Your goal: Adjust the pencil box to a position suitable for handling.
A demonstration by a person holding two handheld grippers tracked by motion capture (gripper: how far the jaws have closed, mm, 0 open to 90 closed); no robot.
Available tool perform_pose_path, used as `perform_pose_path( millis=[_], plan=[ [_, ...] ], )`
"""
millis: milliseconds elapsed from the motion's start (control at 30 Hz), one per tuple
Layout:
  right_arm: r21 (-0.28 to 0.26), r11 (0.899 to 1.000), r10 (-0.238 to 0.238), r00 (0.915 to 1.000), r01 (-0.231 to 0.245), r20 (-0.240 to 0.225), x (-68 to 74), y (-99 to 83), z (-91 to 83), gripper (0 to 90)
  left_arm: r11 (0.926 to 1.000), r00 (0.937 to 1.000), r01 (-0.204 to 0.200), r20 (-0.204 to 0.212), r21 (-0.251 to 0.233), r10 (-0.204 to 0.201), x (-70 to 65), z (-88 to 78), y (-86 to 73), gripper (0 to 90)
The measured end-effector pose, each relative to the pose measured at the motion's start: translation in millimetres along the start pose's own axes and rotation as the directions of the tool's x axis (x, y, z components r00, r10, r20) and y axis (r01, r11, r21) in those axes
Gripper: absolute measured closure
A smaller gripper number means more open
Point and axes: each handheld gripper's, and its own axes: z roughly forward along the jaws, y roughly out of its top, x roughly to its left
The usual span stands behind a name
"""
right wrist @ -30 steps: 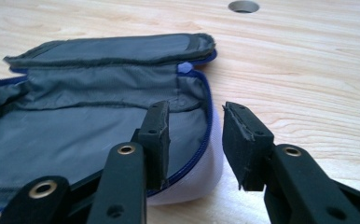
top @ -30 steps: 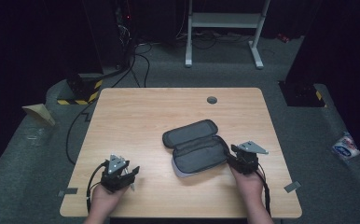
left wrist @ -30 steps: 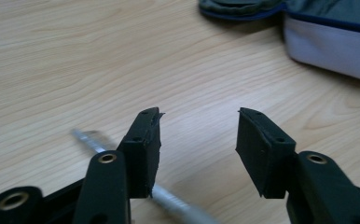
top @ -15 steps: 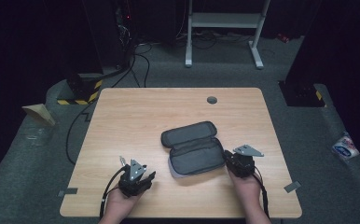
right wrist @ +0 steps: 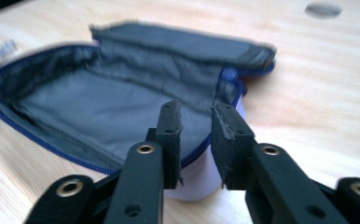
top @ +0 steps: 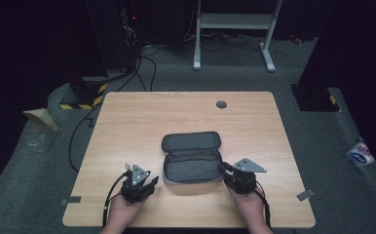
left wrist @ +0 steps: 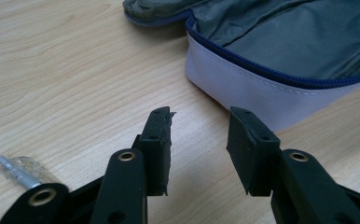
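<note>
A grey pouch with a blue zip and pale outer wall lies unzipped at the middle of the wooden table, its lid folded back. My left gripper rests near the pouch's front left corner. Its jaws have just been closing but stand open over bare wood. My right gripper is at the pouch's right end. Its jaws have just been opening and straddle the zip rim without pressing it.
A small clear piece with a metal tip lies on the table left of my left gripper. A round cable hole sits near the far edge. Cables, a white frame and a packet are on the floor.
The pouch has turned from a slant to square with the table. My left gripper has slid right toward it. My right gripper has drawn nearer the front edge.
</note>
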Motion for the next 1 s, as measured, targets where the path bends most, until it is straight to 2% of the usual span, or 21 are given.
perform_pose_path(
  millis=[133,167,267,400,767,1000],
  plan=[
    [-0.052,0.998,0.028,0.9982,-0.025,0.052,-11.9,1.8,-9.1,70.3,0.9998,0.9998,0.018,0.002,0.005,-0.018,1.0,5.9,2.7,60.9],
    [-0.044,0.998,0.035,0.9967,-0.032,0.073,-15.9,-0.1,-8.0,70.2,0.9998,0.9998,0.019,0.005,0.009,-0.019,0.8,7.7,3.2,60.8],
    [0.023,0.999,0.035,0.9917,-0.038,0.124,-24.0,-9.0,0.7,70.3,0.9997,0.9998,0.015,0.010,0.019,-0.015,-1.5,11.4,3.8,60.6],
    [0.088,0.995,0.037,0.9921,-0.048,0.120,-27.6,-17.6,8.4,70.3,0.9998,0.9998,0.016,0.010,0.011,-0.017,-2.0,12.1,4.3,59.5],
    [0.123,0.992,0.010,0.9971,-0.019,0.075,-17.1,-22.1,14.6,69.8,0.9994,0.9994,0.029,0.021,0.019,-0.029,-0.9,14.7,4.3,58.7],
    [0.124,0.992,-0.002,0.9985,-0.005,0.055,-9.2,-21.6,19.2,69.6,0.9991,0.9993,0.038,0.007,0.021,-0.038,4.9,12.6,1.7,58.6]
  ],
)
